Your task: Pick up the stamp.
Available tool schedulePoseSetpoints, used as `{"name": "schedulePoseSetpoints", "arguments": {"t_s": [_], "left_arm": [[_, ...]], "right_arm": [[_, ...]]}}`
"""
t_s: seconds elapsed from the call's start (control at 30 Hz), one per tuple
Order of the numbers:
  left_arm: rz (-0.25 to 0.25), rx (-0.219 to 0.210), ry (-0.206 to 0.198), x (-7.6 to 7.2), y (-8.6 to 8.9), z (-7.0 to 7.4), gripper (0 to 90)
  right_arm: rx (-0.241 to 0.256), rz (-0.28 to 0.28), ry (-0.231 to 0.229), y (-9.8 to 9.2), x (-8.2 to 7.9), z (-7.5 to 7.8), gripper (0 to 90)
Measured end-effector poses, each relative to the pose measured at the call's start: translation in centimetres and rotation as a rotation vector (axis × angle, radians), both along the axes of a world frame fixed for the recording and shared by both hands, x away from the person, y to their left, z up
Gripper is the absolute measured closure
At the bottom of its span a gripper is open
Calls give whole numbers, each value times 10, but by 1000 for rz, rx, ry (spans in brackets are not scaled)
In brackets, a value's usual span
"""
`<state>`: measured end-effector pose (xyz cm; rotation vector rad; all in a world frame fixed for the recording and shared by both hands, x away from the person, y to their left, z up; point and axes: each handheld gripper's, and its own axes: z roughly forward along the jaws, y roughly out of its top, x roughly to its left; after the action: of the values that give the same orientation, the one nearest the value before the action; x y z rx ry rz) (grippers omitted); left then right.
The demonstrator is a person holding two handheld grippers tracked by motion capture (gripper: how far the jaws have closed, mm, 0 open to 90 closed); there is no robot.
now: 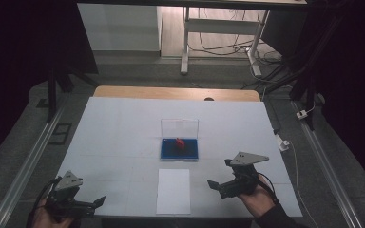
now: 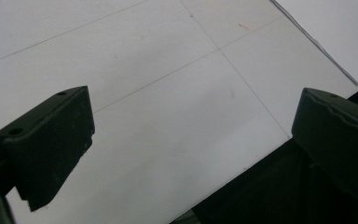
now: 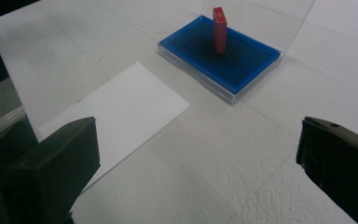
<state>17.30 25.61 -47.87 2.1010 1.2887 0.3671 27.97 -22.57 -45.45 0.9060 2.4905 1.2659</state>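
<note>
No legible text, label, brand or number appears in any view. The red block (image 3: 219,29), standing upright on the blue pad (image 3: 242,58), bears a small yellowish mark near its top, too small to read. The white sheet (image 3: 121,112) is blank, and the table cover (image 2: 168,116) carries thin ruled lines without lettering.
</note>
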Motion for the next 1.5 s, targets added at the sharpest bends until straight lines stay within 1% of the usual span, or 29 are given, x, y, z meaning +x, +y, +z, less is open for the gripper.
{"name": "schedulePoseSetpoints", "arguments": {"t_s": [0.07,0.2,0.27,0.47,0.53,0.63,0.73,0.77,0.83,1.0,1.03,1.13,1.3,1.37,1.5], "left_arm": [[-2,-3,0,0,0,0,0],[-8,-3,3,0,0,0,0],[-11,-5,3,0,0,0,0],[-24,-2,9,1,-1,-1,2],[-27,-3,9,1,-1,-1,2],[-25,-12,10,1,0,-1,2],[-24,-17,9,1,0,-1,2],[-25,-18,9,1,0,-1,2],[-26,-19,9,1,0,-1,1],[-27,-18,8,1,0,-1,1],[-27,-18,8,1,0,-1,1],[-27,-18,8,1,0,-1,1],[-27,-20,11,2,0,-1,1],[-27,-19,12,2,0,-1,1],[-27,-19,12,2,0,-1,1]], "right_arm": [[-19,4,-8,4,5,0,0],[-17,5,-3,10,10,-1,0],[-20,9,16,15,15,-2,0],[-39,12,19,23,22,-3,0],[-45,17,20,27,27,-3,0],[-39,16,28,31,30,-4,0],[-59,21,32,39,36,-4,0],[-59,21,32,39,36,-4,0],[-68,31,33,45,42,-5,0],[-93,36,32,51,49,-6,0],[-95,41,31,53,51,-6,0],[-123,64,20,59,58,-7,0],[-128,70,22,66,64,-9,0],[-138,64,24,69,68,-9,0],[-141,60,30,76,74,-11,0]]}}
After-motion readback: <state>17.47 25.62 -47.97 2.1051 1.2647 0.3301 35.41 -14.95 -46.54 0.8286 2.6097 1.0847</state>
